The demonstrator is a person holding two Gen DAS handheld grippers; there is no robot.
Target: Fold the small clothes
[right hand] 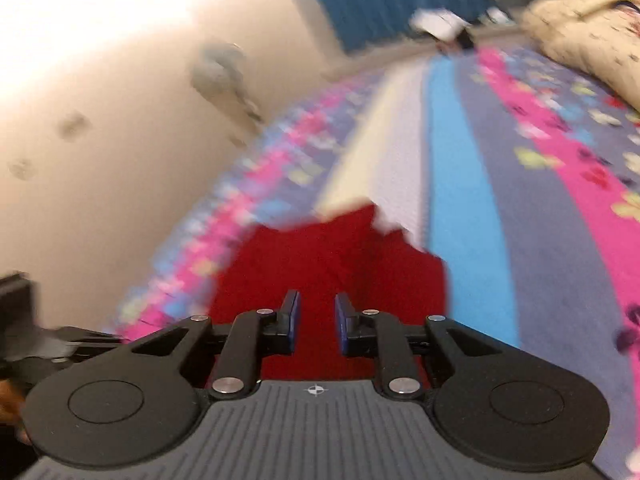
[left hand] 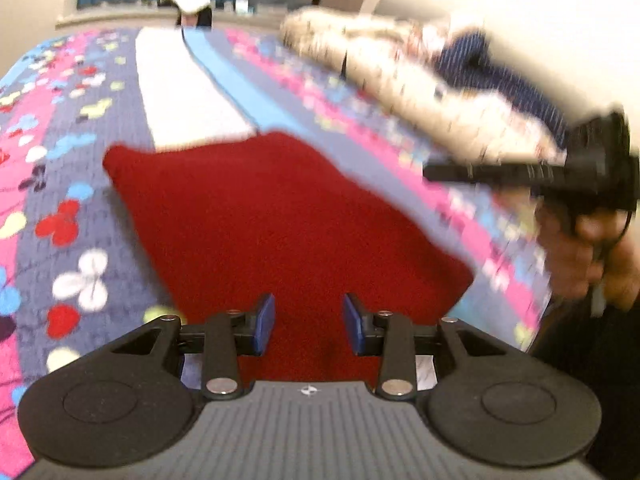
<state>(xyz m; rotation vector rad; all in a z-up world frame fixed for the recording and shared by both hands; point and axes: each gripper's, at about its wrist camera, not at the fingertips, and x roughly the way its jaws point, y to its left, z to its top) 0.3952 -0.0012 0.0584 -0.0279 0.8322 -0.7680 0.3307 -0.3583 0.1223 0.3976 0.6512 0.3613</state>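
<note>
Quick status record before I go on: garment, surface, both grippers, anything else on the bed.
garment: red cloth, lying flat on the bed, looks folded
surface: patterned bedspread with pink, white and blue stripes
left gripper: open, above the cloth's near edge, nothing between its fingers
right gripper: open, over the cloth, nothing held
other items: cream patterned bedding and a dark blue cloth heaped at the far right
image quality: motion blur in both views

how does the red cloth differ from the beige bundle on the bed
The red cloth is one plain colour; the beige bundle is pale with small printed marks. The red cloth lies flat, close in front of the left hand-held gripper; the beige bundle is heaped higher, farther back. Both rest on the patterned bedspread.
</note>
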